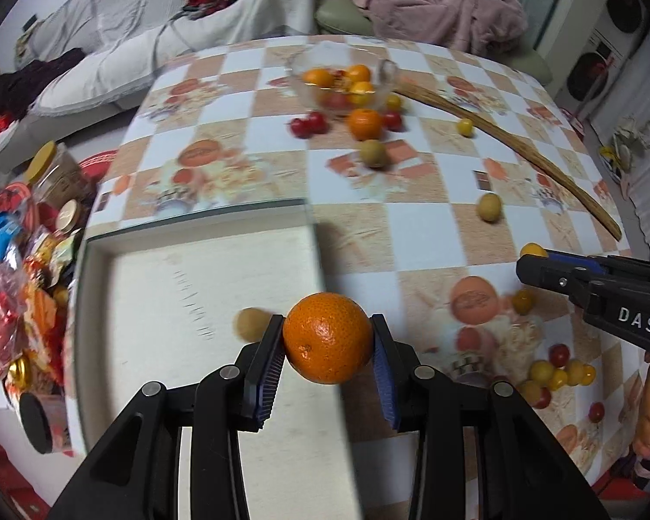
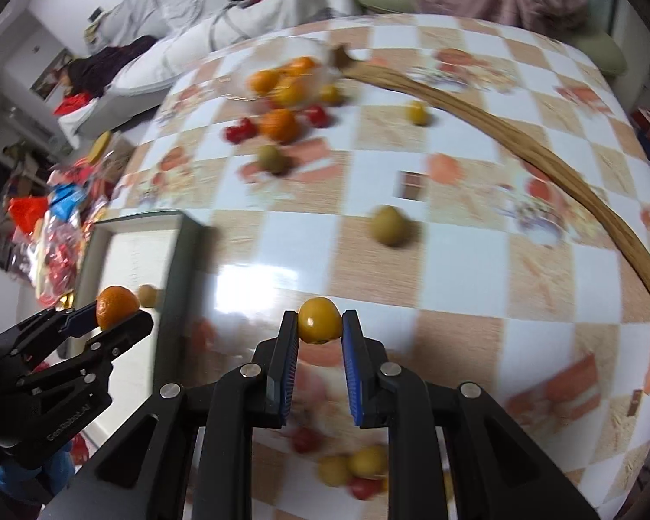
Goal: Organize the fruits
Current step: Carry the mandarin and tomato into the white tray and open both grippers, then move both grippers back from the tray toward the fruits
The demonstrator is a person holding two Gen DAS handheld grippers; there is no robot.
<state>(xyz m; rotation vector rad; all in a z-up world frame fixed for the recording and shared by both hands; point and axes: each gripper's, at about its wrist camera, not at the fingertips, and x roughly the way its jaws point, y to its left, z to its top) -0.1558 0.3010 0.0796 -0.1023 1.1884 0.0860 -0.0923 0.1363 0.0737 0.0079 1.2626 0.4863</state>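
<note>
The left gripper [image 1: 327, 338] clamps a round orange mandarin [image 1: 327, 338] above the pale rectangular tray [image 1: 195, 268]. The right gripper [image 2: 320, 323], marked "DAS", pinches a small yellow tomato [image 2: 320, 320] over the checkered tablecloth [image 2: 455, 260].

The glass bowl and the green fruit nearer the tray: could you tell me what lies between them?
A loose orange lies between the bowl and the green fruit, with red tomatoes beside it; the left wrist view shows this best.

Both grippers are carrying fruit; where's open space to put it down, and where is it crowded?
The white tray is mostly bare, holding one small brownish fruit. The table is open between the tray's edge and the wooden strip. Crowded: around the glass bowl and the tomato cluster.
</note>
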